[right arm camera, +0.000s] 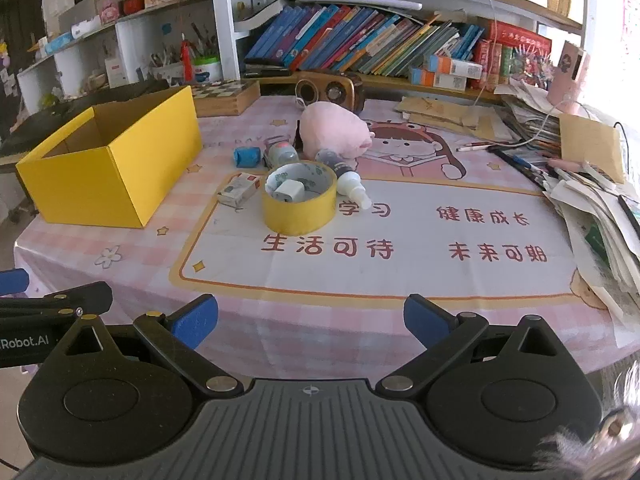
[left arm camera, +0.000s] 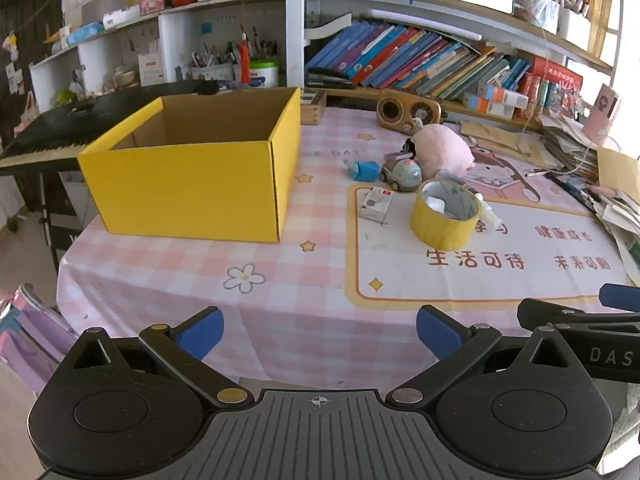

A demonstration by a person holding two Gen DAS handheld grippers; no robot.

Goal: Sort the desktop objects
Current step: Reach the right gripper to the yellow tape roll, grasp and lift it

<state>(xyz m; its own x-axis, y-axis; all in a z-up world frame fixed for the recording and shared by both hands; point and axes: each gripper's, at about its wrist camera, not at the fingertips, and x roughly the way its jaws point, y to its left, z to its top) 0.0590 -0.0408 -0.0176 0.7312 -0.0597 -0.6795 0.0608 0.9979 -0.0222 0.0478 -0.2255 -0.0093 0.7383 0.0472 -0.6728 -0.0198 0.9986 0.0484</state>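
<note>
An open yellow cardboard box (left arm camera: 192, 184) (right arm camera: 108, 168) stands empty at the table's left. To its right lies a cluster: a yellow tape roll (left arm camera: 445, 214) (right arm camera: 299, 198) with a white charger (right arm camera: 289, 191) inside it, a small white carton (left arm camera: 376, 205) (right arm camera: 237, 191), a blue roll (left arm camera: 363, 169) (right arm camera: 246, 156), a toy car (left arm camera: 401, 171) (right arm camera: 281, 153), a pink plush (left arm camera: 442, 147) (right arm camera: 334, 130) and a spray bottle (right arm camera: 347, 176). My left gripper (left arm camera: 320, 332) and right gripper (right arm camera: 311, 322) are open and empty, both at the near table edge.
A wooden radio (right arm camera: 329, 89) and a wooden checkered box (right arm camera: 226, 98) sit at the back. Stacks of papers and pens (right arm camera: 592, 184) crowd the right side. Bookshelves (right arm camera: 360, 40) rise behind. A black keyboard (left arm camera: 60, 136) stands left of the table.
</note>
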